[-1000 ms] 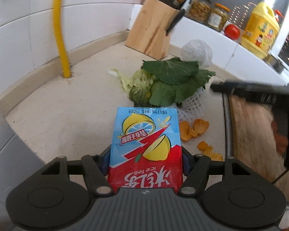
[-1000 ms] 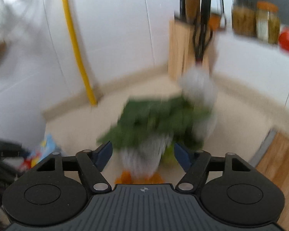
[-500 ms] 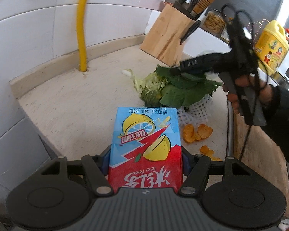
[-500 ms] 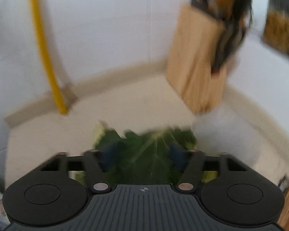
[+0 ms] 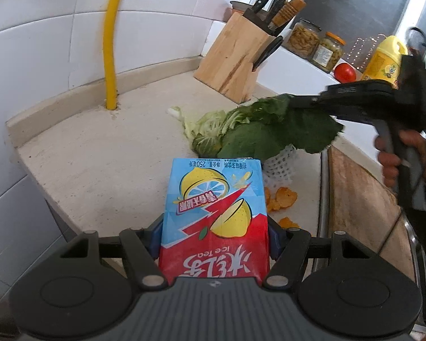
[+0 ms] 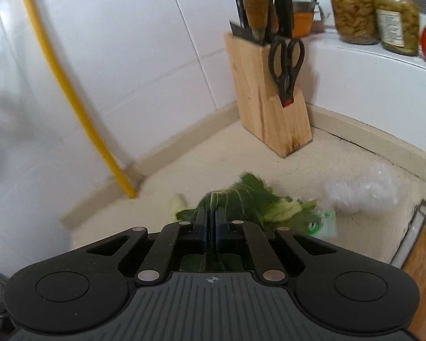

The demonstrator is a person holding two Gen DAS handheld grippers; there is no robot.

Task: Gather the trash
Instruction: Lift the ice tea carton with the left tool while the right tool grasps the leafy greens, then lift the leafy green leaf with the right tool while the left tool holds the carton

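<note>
My left gripper (image 5: 215, 237) is shut on a blue and red ice tea carton (image 5: 215, 196), held above the counter's near edge. My right gripper (image 6: 210, 224) has its jaws closing tight on a large green leaf (image 6: 241, 199), with the pads pressing on it. In the left wrist view a hand holds the right gripper (image 5: 295, 103) at the right, and the green leaf (image 5: 278, 136) hangs from its tip over pale cabbage scraps (image 5: 210, 130). A white foam net (image 5: 281, 164) and orange peels (image 5: 284, 197) lie on the counter below.
A wooden knife block (image 5: 233, 59) stands in the back corner beside a yellow pipe (image 5: 110, 56). Jars (image 5: 304, 38), a tomato (image 5: 345, 73) and a yellow bottle (image 5: 383, 59) line the ledge. A crumpled plastic bag (image 6: 360, 190) and a wooden board (image 5: 360, 199) lie to the right.
My right gripper came down over the leaf pile, shut on the big leaf and lifted it a little. The left gripper kept still with the carton.
</note>
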